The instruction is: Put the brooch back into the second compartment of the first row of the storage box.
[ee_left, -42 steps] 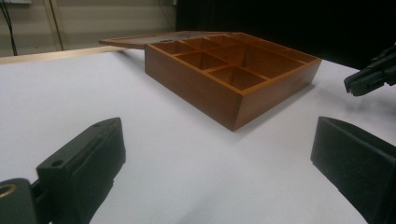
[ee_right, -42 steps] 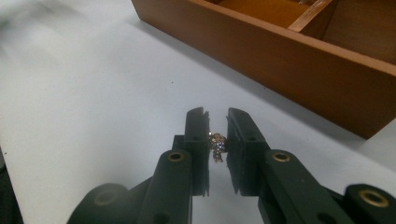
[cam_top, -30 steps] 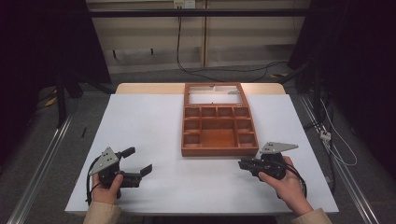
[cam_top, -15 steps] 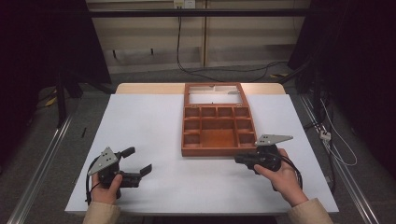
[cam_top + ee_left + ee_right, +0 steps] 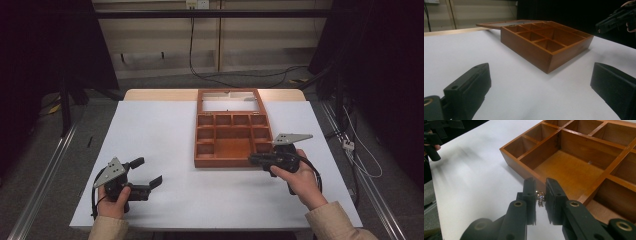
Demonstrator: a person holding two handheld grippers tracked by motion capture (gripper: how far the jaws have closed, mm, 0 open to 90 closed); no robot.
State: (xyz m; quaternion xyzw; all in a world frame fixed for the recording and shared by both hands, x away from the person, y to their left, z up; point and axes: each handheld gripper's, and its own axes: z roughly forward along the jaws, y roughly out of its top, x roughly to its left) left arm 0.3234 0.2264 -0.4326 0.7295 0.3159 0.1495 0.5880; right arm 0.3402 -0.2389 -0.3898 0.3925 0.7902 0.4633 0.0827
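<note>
**Trinket to the box, carried in my right tongs**

My right tongs [image 5: 540, 195] are pinching a small sparkly trinket [image 5: 540, 197], an earring or charm by the look of it, just short of the near wall of the wooden box [image 5: 574, 167]. My left tongs [image 5: 145, 172] sit spread wide and empty over the white desk [image 5: 165, 130], well apart from the box.

To do this well, I judge I should carry the trinket over the near rim with enough height that the dangling part doesn't catch the wood. I'd stop above the middle of the big compartment [image 5: 571, 172], lower close to its floor, then ease the tongs apart so the piece settles rather than bounces. The left tongs can stay parked; the box looks heavy enough not to slide.

Hard to make out: the trinket is tiny and mostly covered by the pads, so its shape and how securely it's gripped are unclear. A small speck lies at the far side of the big compartment; I can't identify it. The opened lid [image 5: 229, 98] lies flat beyond the box, and its hinges are too small to read.
</note>
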